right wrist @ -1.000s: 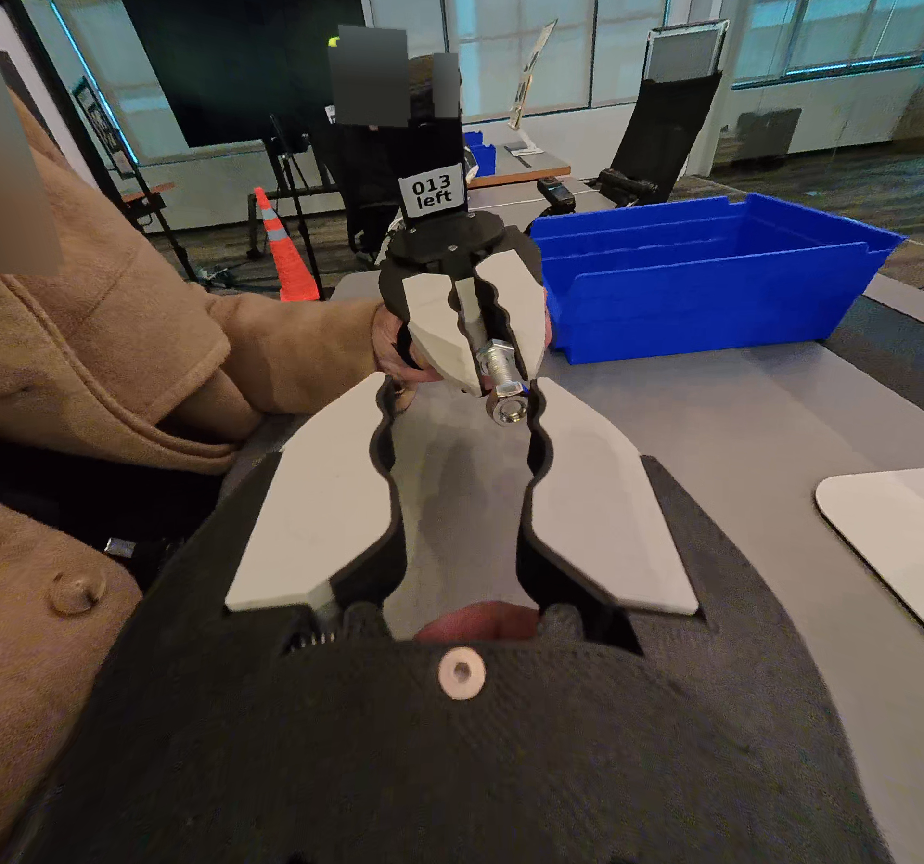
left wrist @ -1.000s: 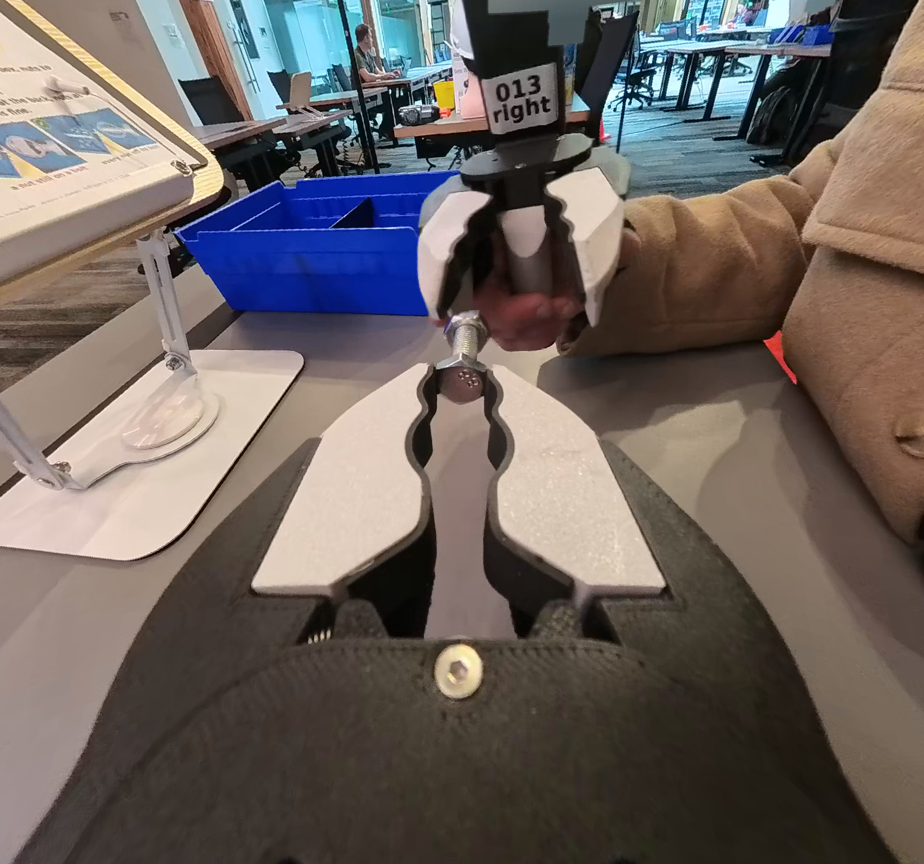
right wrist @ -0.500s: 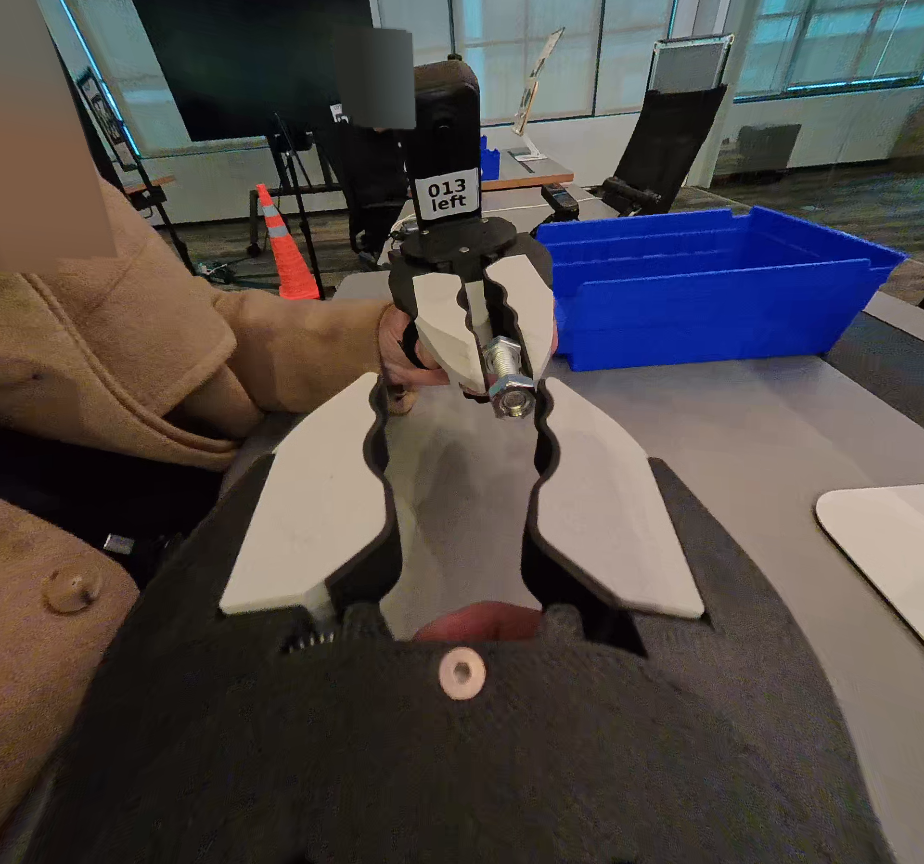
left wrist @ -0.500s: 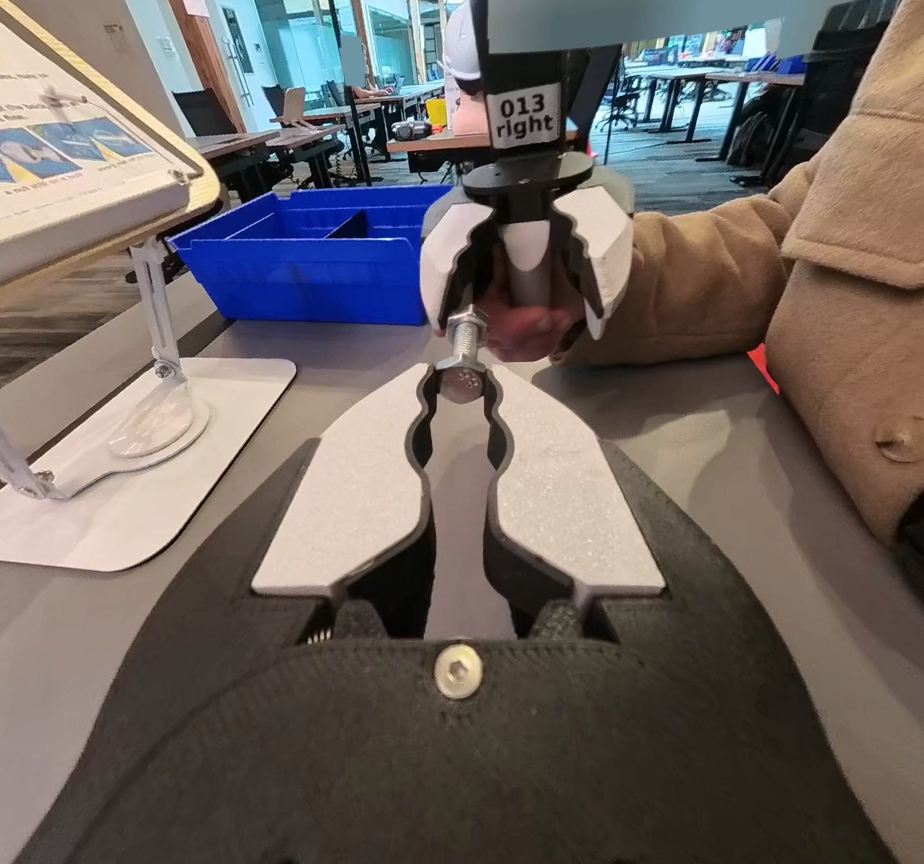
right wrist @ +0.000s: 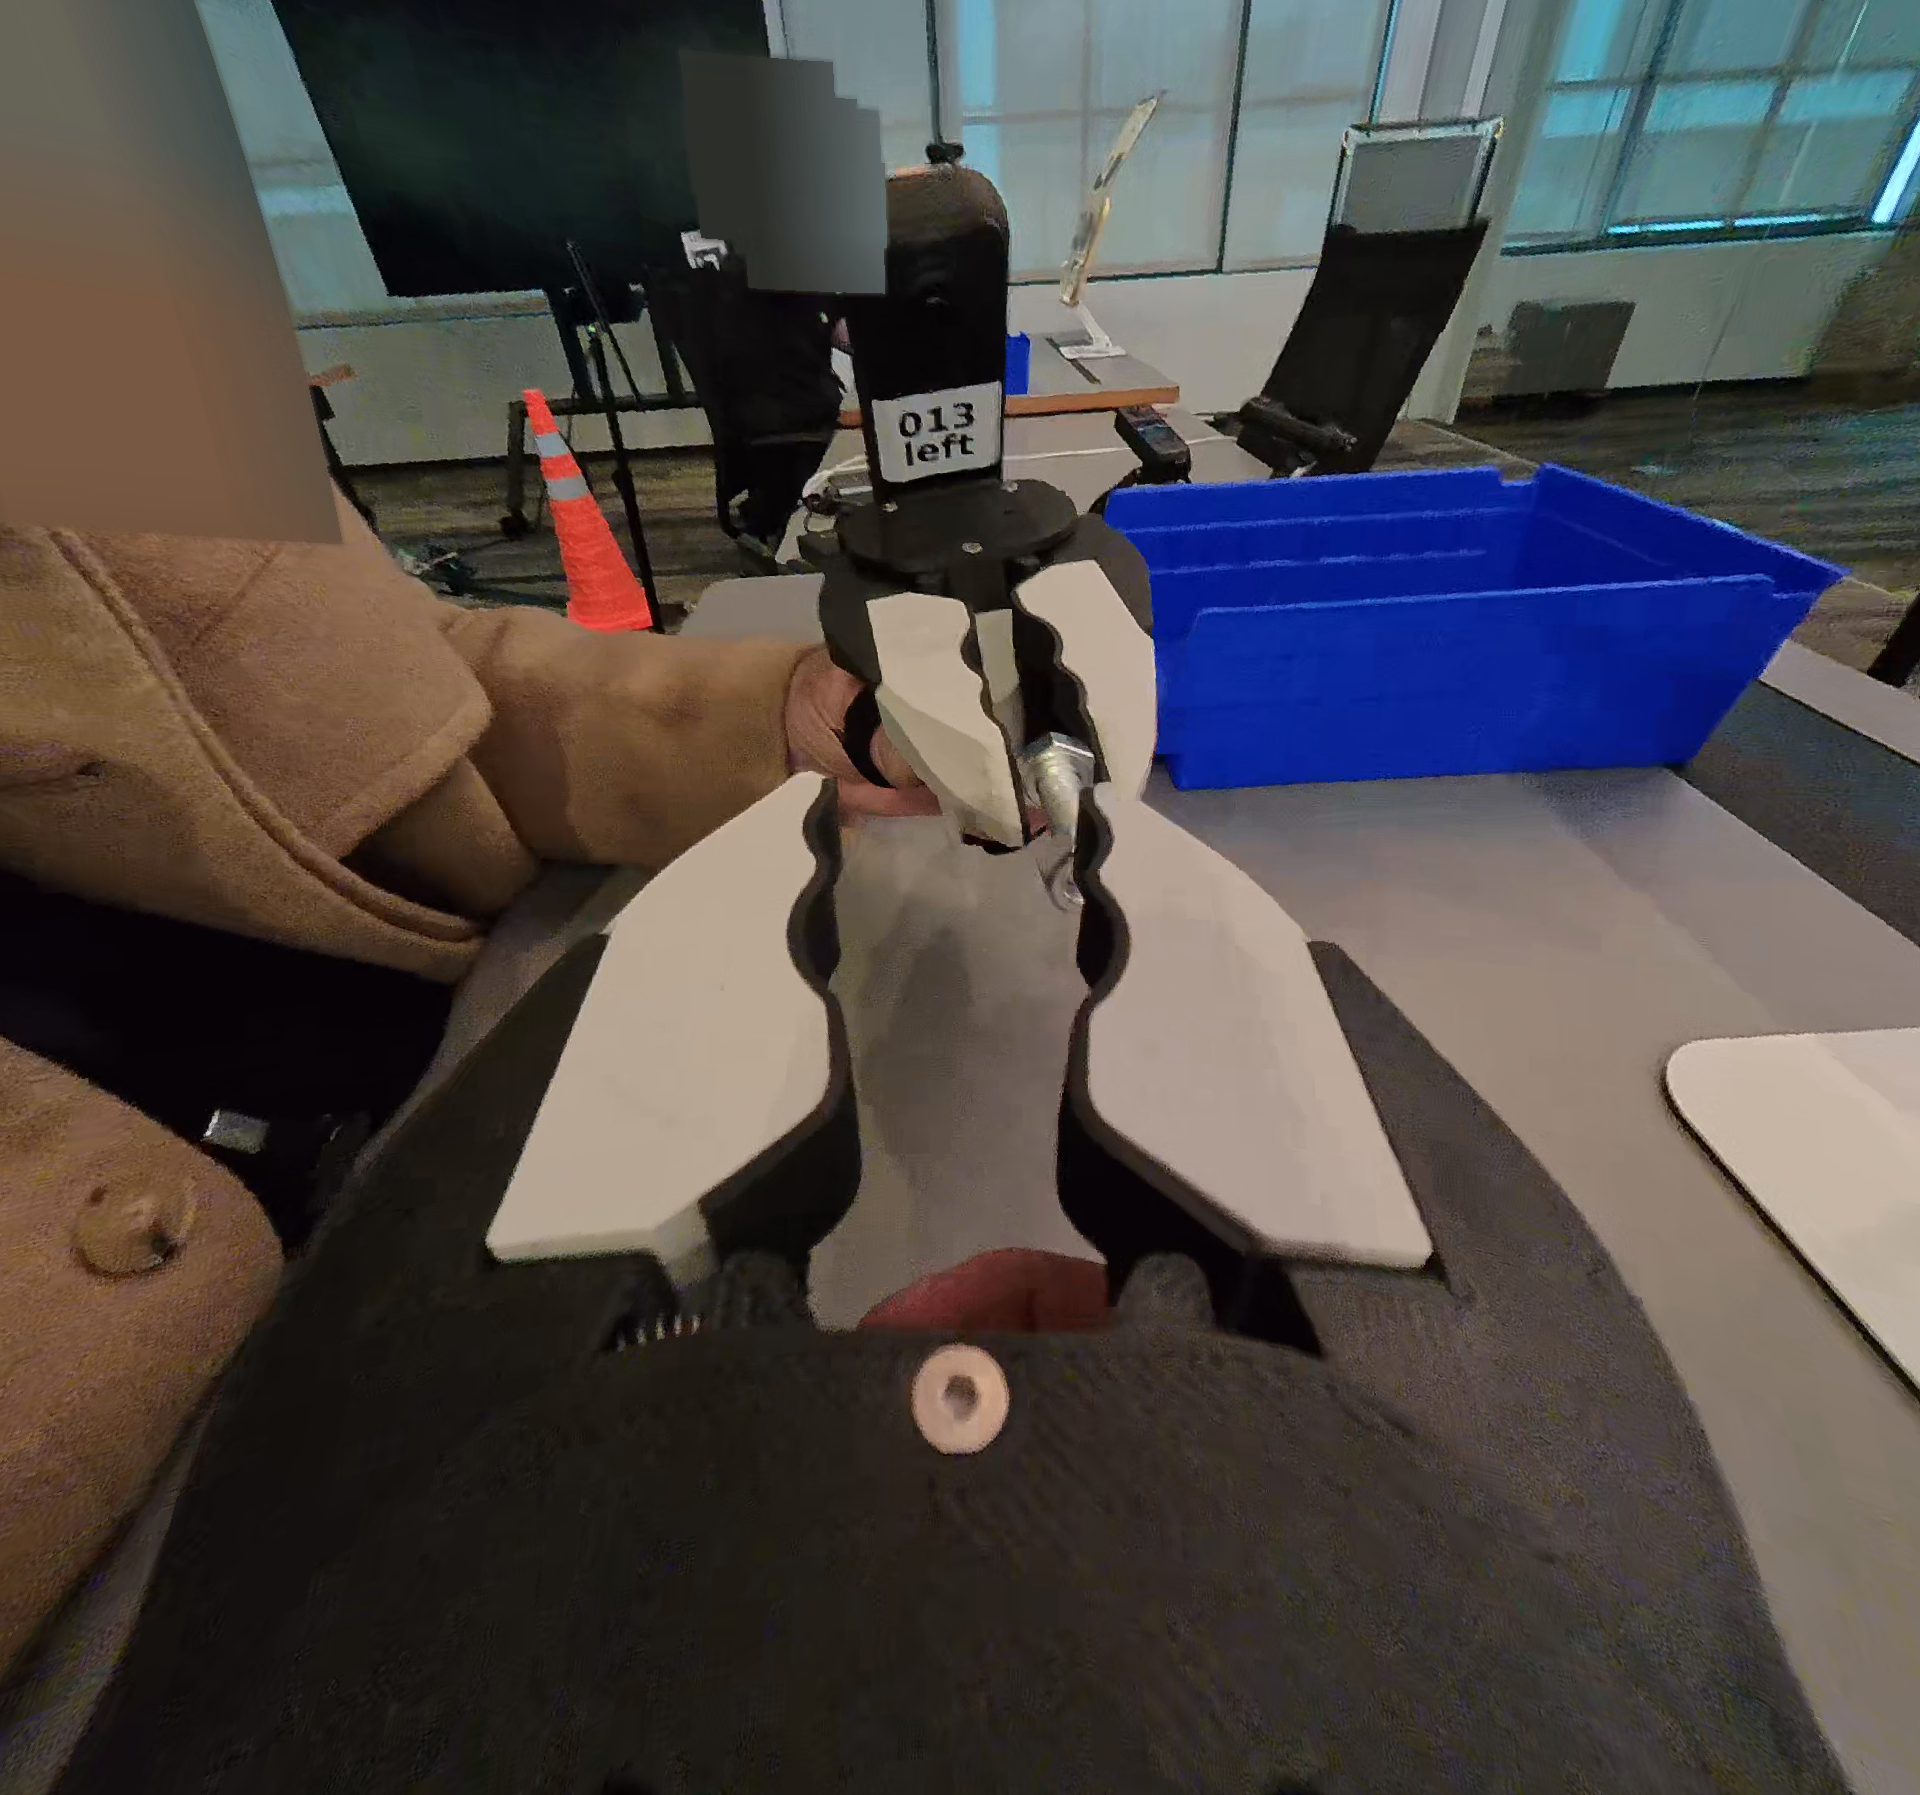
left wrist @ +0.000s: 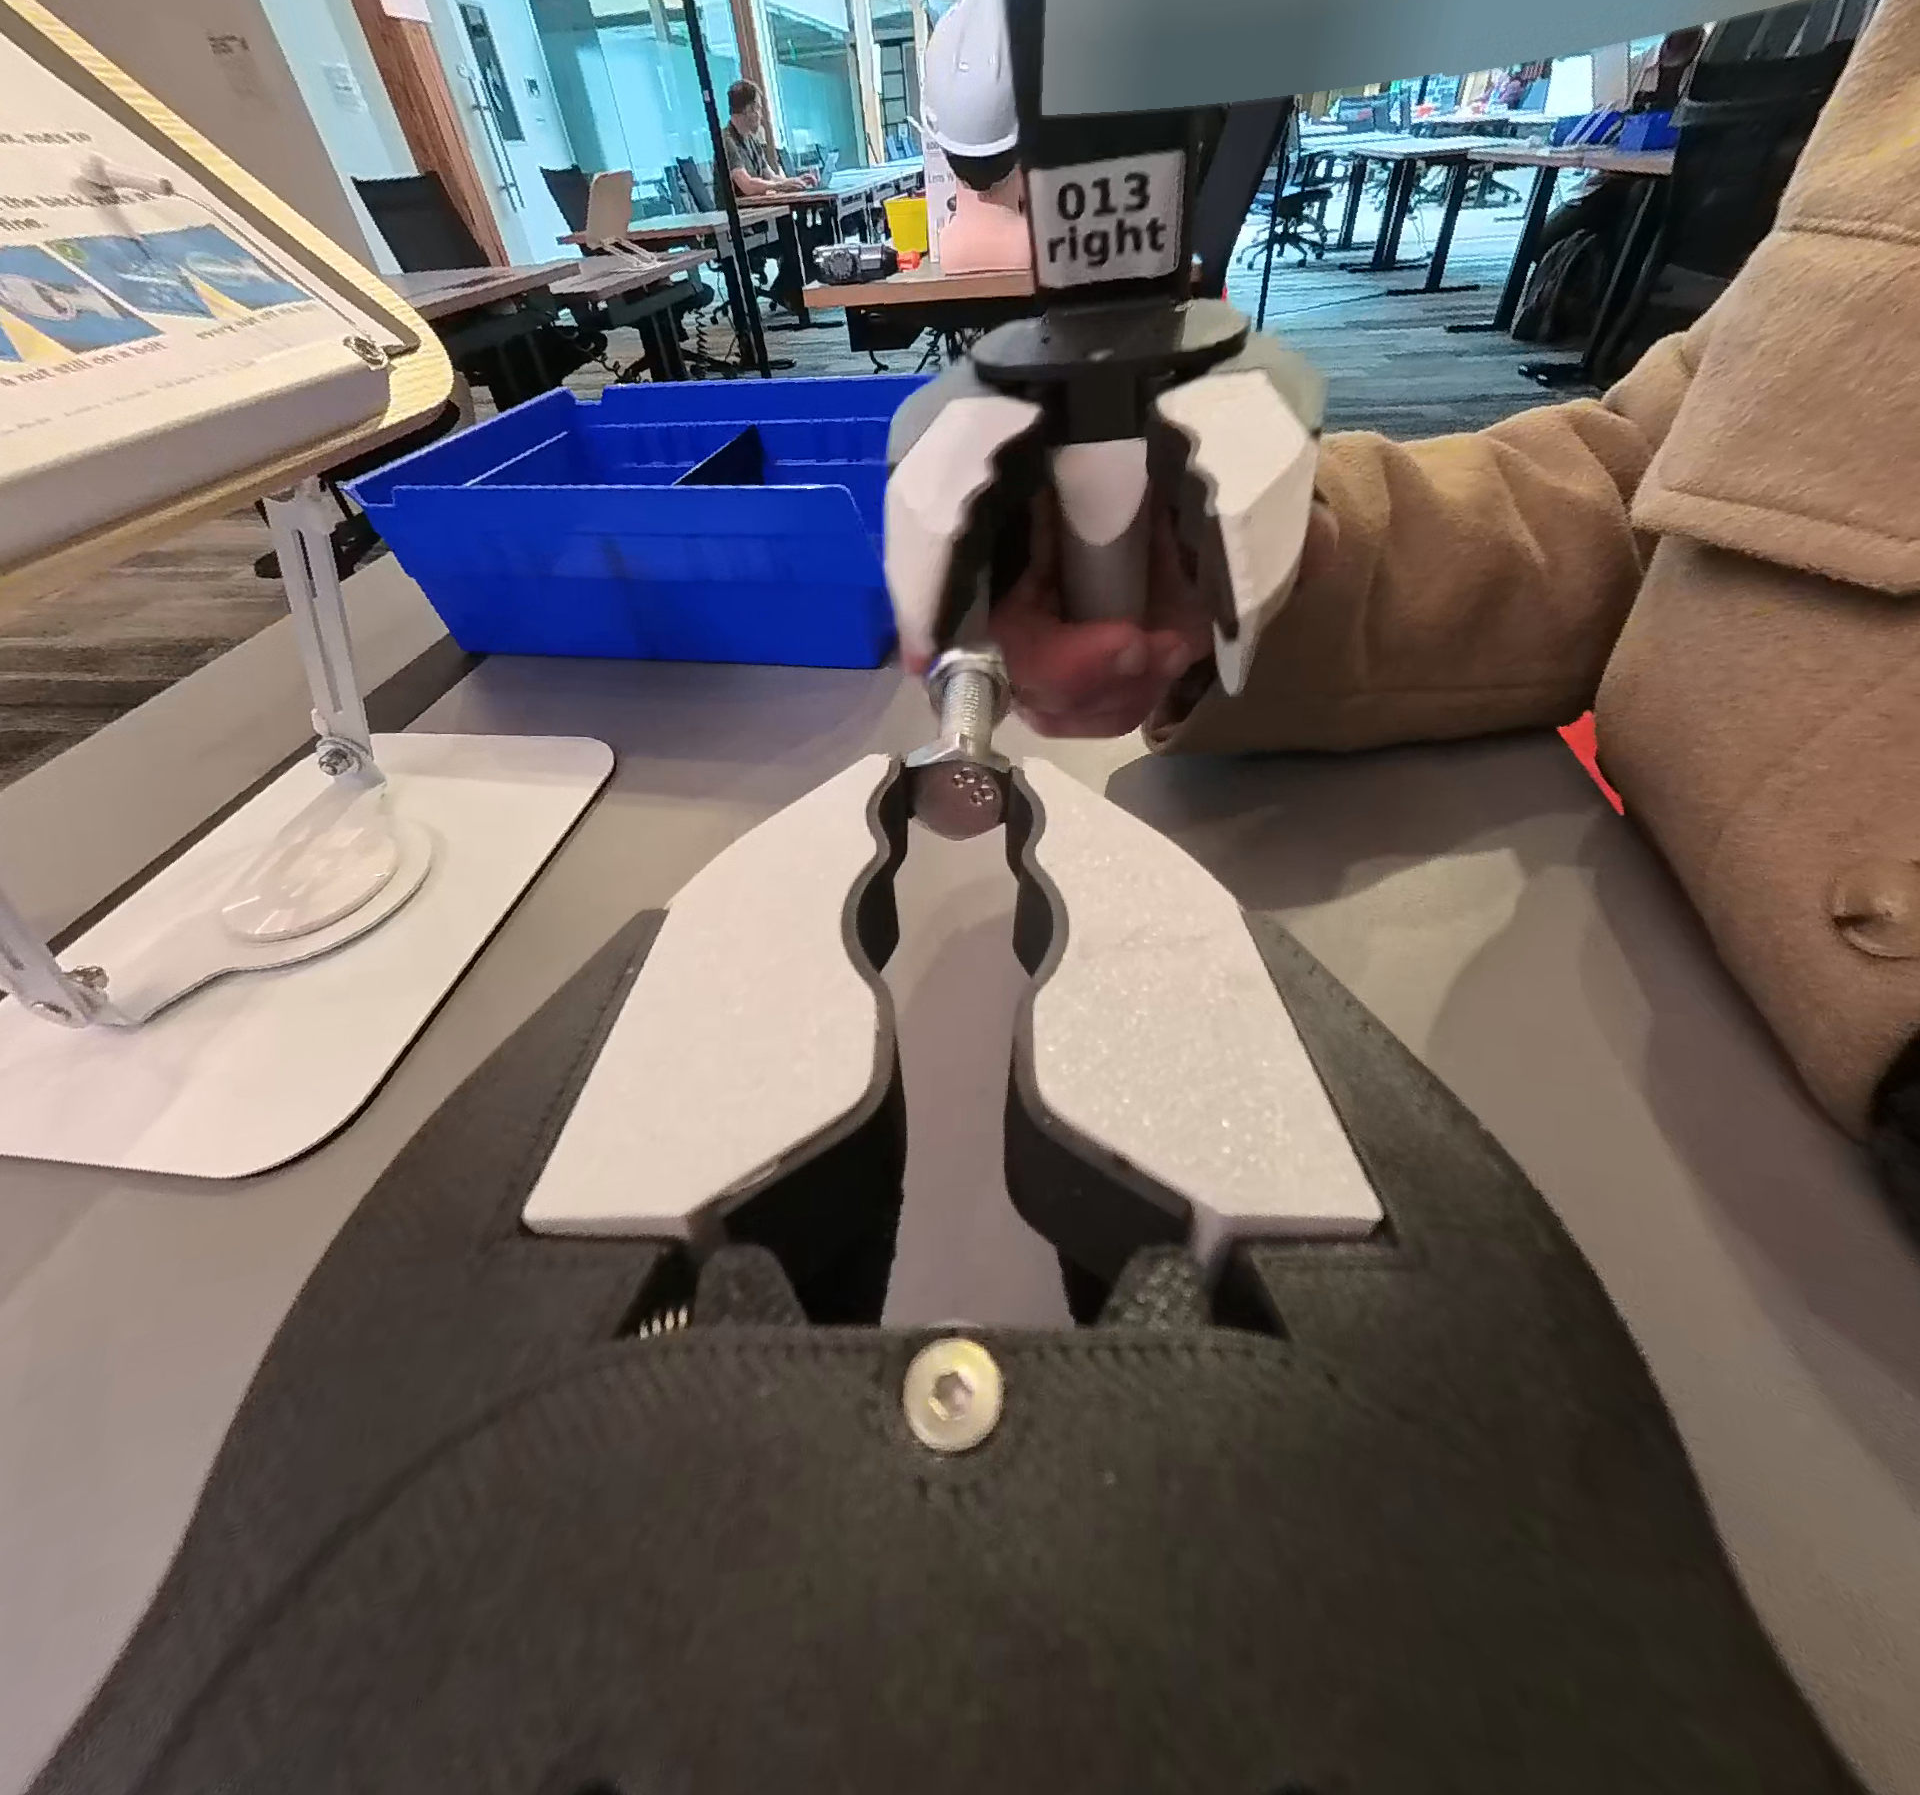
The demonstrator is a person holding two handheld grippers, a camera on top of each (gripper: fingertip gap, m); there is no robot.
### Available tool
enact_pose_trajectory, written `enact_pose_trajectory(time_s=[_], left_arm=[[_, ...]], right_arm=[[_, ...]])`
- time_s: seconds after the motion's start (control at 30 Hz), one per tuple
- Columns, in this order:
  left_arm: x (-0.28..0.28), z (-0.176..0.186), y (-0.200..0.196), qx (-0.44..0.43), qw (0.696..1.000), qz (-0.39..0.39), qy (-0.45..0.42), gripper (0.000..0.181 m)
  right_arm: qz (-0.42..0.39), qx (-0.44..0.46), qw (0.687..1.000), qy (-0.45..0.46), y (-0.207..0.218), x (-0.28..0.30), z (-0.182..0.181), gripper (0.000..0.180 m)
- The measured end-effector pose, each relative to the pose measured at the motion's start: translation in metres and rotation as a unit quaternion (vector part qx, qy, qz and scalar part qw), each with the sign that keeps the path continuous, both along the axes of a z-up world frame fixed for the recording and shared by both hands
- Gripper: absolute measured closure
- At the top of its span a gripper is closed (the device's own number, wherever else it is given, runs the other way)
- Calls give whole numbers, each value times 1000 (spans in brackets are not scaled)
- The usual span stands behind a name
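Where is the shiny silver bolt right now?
In the left wrist view the shiny silver metal bolt sits mid-frame above the grey table, its hex head pinched in the left gripper, its threaded end reaching the right gripper, right of the blue plastic bin.

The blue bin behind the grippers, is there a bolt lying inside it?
No. The bolt is clamped by its head in the left gripper, above the table and in front of the blue bin.

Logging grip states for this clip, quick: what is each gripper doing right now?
Left gripper: shut on the bolt, clamped at its hex head.
Right gripper: open; the nut on the bolt's end touches only one finger.
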State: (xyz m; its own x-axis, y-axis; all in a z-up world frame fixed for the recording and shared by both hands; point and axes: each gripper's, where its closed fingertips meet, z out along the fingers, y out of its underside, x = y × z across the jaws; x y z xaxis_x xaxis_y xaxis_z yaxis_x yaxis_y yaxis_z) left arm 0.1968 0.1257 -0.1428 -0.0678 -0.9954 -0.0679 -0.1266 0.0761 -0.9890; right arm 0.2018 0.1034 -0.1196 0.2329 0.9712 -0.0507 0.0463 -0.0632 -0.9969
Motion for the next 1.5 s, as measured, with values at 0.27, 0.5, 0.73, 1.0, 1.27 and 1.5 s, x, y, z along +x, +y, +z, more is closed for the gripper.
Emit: enact_pose_trajectory(time_s=[0.27,0.5,0.73,1.0,1.27,1.5], left_arm=[[0,1,0,4,1000,3,-3,164],[1,5,-4,44,999,10,-1,164],[1,6,-4,28,1000,5,-9,164],[0,9,-10,-28,999,-33,-29,164],[-1,8,-13,-100,991,-73,-43,164],[-1,8,-15,-128,987,-91,-44,163]], right_arm=[[-39,-31,999,-10,17,7,-10,134],[-16,-117,992,46,19,5,-11,154],[-15,-102,993,60,18,5,-7,162],[-56,45,997,-7,12,3,-2,162],[-91,160,980,-78,9,1,-3,162],[-103,222,963,-114,7,1,-4,162]])
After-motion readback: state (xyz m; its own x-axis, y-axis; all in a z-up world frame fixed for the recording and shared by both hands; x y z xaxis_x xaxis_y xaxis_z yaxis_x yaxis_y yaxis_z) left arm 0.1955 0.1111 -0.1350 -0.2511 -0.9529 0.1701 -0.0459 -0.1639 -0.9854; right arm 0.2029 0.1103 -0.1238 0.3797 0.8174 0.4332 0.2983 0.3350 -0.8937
